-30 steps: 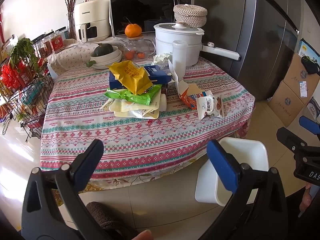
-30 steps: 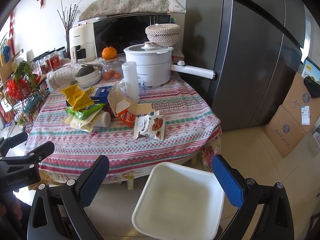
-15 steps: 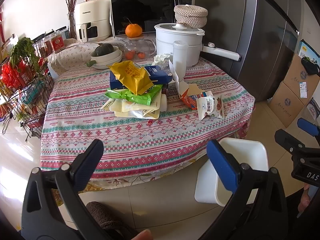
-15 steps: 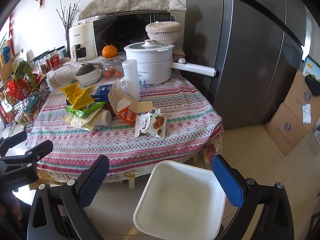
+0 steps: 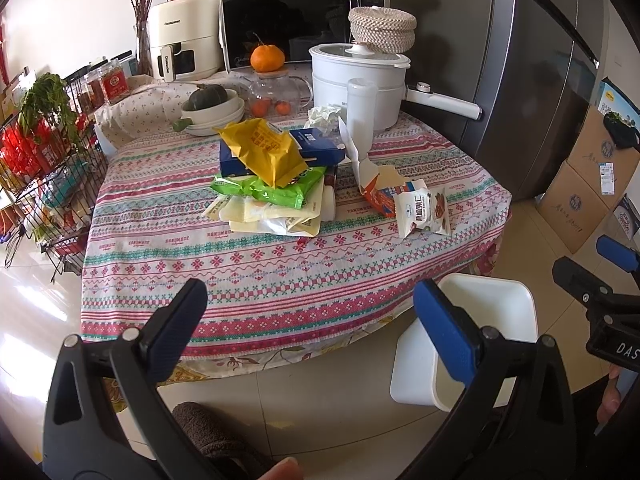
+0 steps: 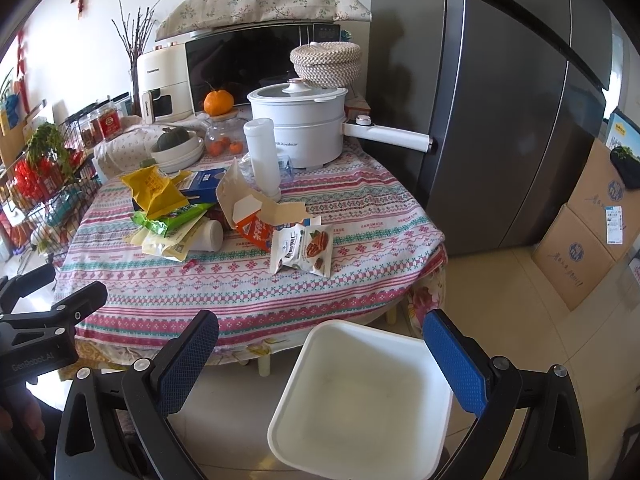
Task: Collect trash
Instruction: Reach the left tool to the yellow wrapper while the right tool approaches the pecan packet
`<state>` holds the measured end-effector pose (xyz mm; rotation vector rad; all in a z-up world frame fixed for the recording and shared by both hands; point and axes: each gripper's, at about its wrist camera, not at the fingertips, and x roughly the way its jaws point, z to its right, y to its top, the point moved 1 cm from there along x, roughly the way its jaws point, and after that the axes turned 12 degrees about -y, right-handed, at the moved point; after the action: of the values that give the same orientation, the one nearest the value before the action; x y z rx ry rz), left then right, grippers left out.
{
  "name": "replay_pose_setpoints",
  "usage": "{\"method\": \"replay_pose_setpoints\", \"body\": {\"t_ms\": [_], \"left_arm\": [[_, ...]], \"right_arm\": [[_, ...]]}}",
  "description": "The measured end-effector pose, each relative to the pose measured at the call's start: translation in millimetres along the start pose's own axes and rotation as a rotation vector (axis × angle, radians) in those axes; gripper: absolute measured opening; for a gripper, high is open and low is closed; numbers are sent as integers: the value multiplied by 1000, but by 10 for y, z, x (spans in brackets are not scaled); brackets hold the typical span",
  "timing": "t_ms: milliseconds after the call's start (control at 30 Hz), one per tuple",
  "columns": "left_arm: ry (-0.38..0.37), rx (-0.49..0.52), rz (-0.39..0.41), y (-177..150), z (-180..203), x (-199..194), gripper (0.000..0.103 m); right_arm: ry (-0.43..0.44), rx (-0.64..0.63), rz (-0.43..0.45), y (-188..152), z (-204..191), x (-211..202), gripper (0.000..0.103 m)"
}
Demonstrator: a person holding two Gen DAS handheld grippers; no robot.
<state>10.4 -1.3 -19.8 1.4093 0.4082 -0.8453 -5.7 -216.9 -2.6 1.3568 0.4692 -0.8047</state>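
On the patterned tablecloth (image 5: 168,240) the wrappers (image 5: 272,172) lie heaped near the middle, untouched. The white bin (image 6: 360,396) waits on the floor beside the table, handy for dropping. The left gripper (image 5: 306,320) and right gripper (image 6: 320,352) hover spread wide, holding nothing.

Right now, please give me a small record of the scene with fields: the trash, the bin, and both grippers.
trash: yellow bag, green wrapper, torn orange carton, nut snack packet, all on the table
bin: white bin on the floor by the table edge, nothing visible inside
left gripper: open, holding nothing
right gripper: open, above the bin
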Motion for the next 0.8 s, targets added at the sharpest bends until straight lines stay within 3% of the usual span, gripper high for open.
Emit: {"method": "replay_pose_setpoints", "body": {"t_ms": [200,600,800], "left_arm": [[-15,-23,-20,63,-116,32,102],[-204,-200,-59,578,-653,339,100],[-217,-227,0,901,-879,607,97]], "right_arm": [[-13,-4,6,4,-12,-5,103],[45,-23,-51,433,3,126,103],[130,-91,-72,748,-154,391,103]]}}
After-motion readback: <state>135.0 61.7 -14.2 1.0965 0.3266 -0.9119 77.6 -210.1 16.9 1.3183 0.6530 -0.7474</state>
